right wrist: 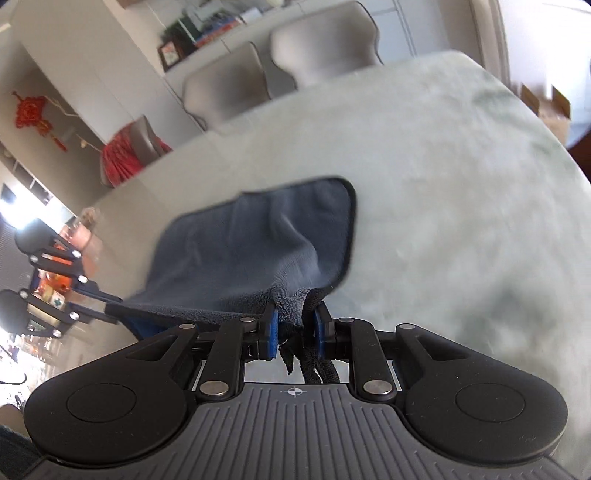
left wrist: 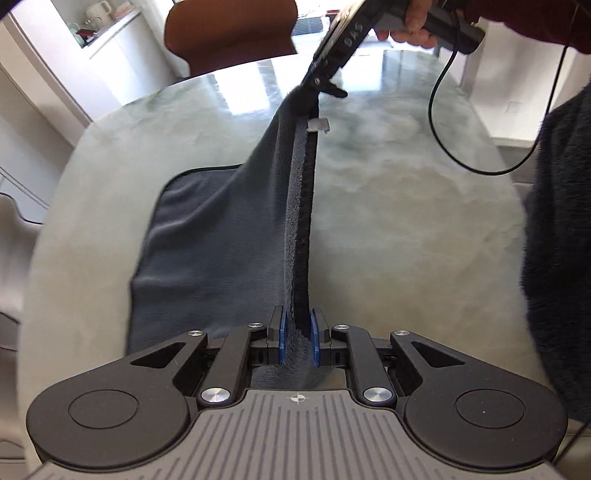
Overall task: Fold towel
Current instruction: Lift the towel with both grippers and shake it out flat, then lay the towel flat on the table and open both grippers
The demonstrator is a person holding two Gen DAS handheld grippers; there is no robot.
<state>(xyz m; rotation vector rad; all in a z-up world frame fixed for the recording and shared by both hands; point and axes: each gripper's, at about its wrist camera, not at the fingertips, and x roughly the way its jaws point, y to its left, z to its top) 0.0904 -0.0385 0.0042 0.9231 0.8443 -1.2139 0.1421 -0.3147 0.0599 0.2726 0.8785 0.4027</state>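
Note:
A grey-blue towel (left wrist: 218,236) with a dark hem lies partly on the pale table and is lifted along one edge. My left gripper (left wrist: 298,332) is shut on one corner of that edge. My right gripper (left wrist: 317,86), seen far ahead in the left wrist view, is shut on the other corner, near a white label (left wrist: 317,125). In the right wrist view the right gripper (right wrist: 295,328) pinches the bunched corner, and the towel (right wrist: 258,240) drapes down to the table. The left gripper (right wrist: 110,306) shows at the left, holding the same edge.
The table (left wrist: 406,221) is rounded and glossy. A brown chair (left wrist: 229,33) stands at its far side. Grey chairs (right wrist: 229,88) stand beyond the table. A black cable (left wrist: 436,122) hangs from the right gripper's handle. A dark fuzzy sleeve (left wrist: 557,240) is at the right.

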